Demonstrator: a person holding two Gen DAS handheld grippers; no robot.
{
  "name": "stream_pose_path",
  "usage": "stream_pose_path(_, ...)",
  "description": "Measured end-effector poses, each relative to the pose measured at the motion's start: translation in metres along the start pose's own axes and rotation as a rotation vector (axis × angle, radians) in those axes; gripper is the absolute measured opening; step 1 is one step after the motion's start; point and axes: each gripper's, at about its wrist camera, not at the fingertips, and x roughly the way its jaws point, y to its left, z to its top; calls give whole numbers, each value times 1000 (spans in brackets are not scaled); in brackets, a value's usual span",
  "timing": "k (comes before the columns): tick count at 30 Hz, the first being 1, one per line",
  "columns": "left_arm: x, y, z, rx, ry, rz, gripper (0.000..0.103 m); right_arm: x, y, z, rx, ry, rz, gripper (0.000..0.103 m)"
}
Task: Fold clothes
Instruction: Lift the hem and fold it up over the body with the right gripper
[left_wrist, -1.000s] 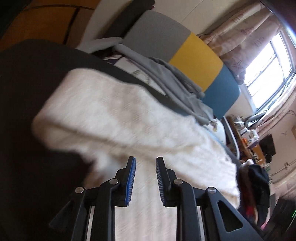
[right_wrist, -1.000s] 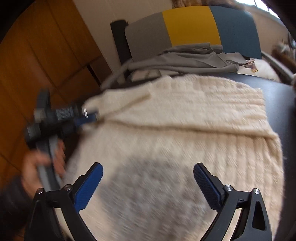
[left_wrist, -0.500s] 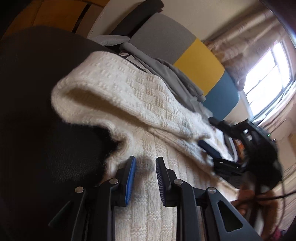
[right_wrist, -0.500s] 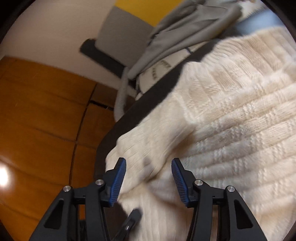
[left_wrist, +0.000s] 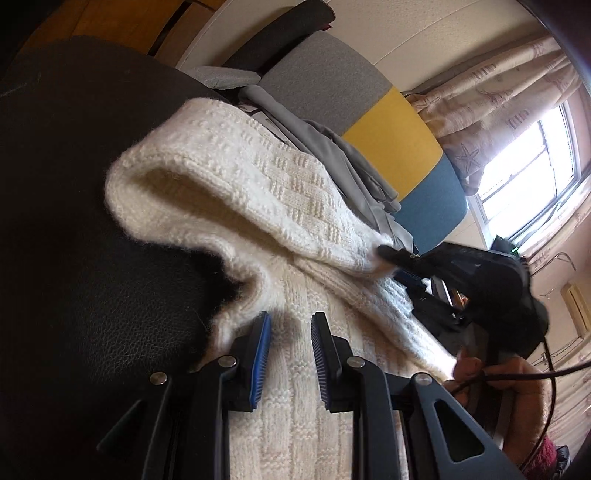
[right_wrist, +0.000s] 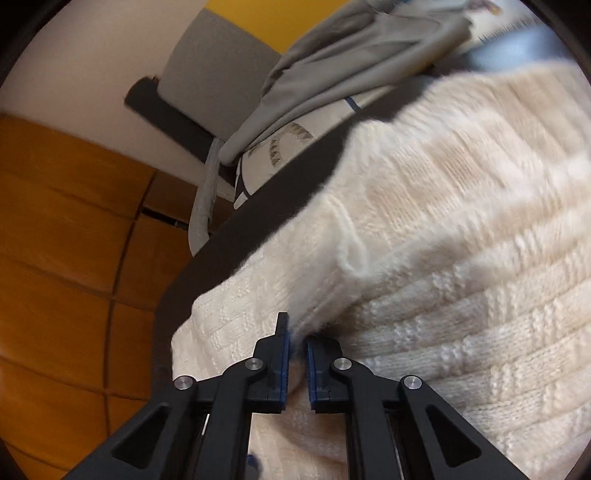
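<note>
A cream knitted sweater (left_wrist: 280, 206) is being folded on a dark desk (left_wrist: 74, 221), with part of it already turned over on itself so that a thick doubled edge is lying across the body of the garment. In the right wrist view, the right tongs (right_wrist: 297, 354) are clenched on a pinch of the sweater's (right_wrist: 424, 258) folded edge, near the desk's far border, with knit bunched between the blue pads. In the left wrist view, the left tongs (left_wrist: 290, 354) are being held partly closed over the knit at the near edge; the cloth is lying between and under the pads, but whether it is actually being squeezed cannot be told.

The step in hand is judged to be the gripping of a folded side or sleeve so that it can be carried across the body. For the next move, the pinched edge is probably to be lifted clear and drawn over the middle, while the near edge is being pinned or lifted together with it. Behind the desk, grey clothes (left_wrist: 332, 147) are lying on a chair (left_wrist: 388, 122).
</note>
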Motion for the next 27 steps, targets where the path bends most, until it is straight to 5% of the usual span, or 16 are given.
stream_pose_path(4,-1,-4,20,-20,-28,-10,24,-18,41,6,-179,-14,-9,8)
stream_pose_path(13,15,-5,29,85,11,130,24,-79,94,33,-402,-125,-30,8)
stream_pose_path(21,7,-16,19,172,15,212,24,-128,23,51,-267,-191,-104,8)
stream_pose_path(27,10,-24,17,185,21,206,24,-154,-62,39,-107,-194,-146,8)
